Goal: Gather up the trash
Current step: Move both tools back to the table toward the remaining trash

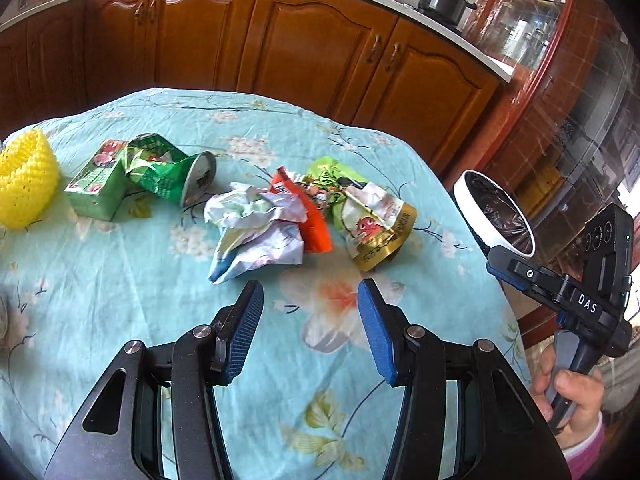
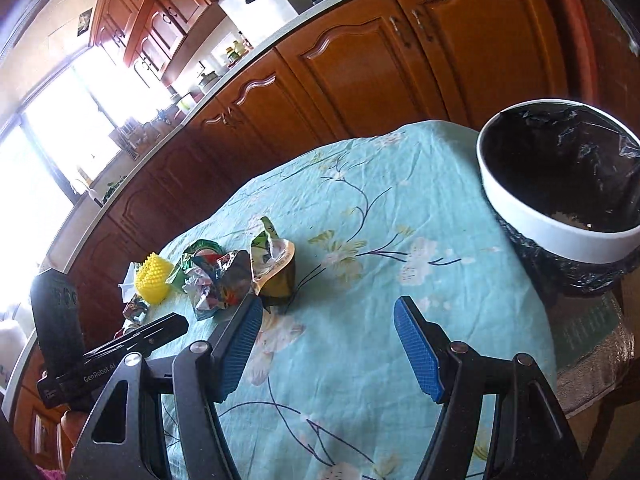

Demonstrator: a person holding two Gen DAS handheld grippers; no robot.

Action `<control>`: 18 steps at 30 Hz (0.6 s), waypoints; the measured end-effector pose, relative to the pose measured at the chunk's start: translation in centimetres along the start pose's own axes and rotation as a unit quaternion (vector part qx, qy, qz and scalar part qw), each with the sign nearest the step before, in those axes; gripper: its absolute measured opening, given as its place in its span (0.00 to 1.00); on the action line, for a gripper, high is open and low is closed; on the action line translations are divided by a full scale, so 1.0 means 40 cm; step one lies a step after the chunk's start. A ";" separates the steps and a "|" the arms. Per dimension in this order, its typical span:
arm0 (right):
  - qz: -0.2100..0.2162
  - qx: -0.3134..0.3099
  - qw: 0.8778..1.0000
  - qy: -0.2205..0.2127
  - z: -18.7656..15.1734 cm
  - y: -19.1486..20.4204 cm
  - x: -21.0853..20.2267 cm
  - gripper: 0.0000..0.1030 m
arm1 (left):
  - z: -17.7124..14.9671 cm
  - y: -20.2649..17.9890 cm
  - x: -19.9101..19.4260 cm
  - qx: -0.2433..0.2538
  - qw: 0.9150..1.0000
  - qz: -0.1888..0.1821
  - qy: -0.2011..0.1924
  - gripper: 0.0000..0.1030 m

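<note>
Both claws are empty here, hanging above the table [image 1: 120, 320] with its teal flowered cloth. The left gripper [image 1: 310, 328] has its blue pads spread apart with nothing between them, only bare cloth. The right gripper [image 2: 328, 344] is spread wider, also over bare cloth, nothing pinched.

The trash sits in a loose line just ahead of the left claw's tips. Closest is a crumpled white wrapper [image 1: 256, 228], right in front of the left pad. Touching it, an orange packet [image 1: 312, 216], then a green-and-gold snack pouch [image 1: 368, 216] ahead of the right pad, its long axis running away from the claw with the gold bottom end toward it. Further off to the left lies a crushed green can [image 1: 172, 172] on its side, long axis slanting across the view, its open top pointing toward the wrapper. It leans against a green carton [image 1: 96, 188], and past that sits a yellow foam net [image 1: 26, 184].

The right wrist view sees that same pile bunched up ahead of its left pad, with the pouch [image 2: 274, 268] nearest the tip. It looks into the white bin [image 2: 520, 216] with a black bag liner, standing off the table's edge ahead and right of that claw; the left view catches only its rim. The left view also shows a hand [image 1: 568, 396] holding the right gripper's handle.
</note>
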State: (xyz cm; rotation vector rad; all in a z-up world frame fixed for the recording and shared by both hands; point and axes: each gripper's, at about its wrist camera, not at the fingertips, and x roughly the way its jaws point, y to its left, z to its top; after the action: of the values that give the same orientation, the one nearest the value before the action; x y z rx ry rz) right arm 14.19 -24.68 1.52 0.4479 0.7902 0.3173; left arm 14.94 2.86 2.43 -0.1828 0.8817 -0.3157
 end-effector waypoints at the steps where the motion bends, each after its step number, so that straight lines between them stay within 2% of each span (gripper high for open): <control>1: 0.001 -0.003 1.000 0.003 -0.001 0.006 0.007 0.69 | -0.004 0.011 -0.005 -0.003 1.000 0.003 -0.002 0.48; 9: 0.006 -0.039 0.999 0.015 0.014 0.067 0.059 0.69 | -0.001 0.062 -0.016 -0.012 1.000 0.019 -0.005 0.48; 18: -0.010 -0.088 0.996 0.019 0.077 0.107 0.107 0.69 | 0.035 0.087 -0.003 0.000 1.000 0.026 -0.002 0.48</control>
State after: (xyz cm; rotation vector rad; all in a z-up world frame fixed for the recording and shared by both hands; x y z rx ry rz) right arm 18.85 -19.96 2.99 0.2701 0.7953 0.3738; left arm 16.65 6.22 2.39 -0.1596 0.8803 -0.2676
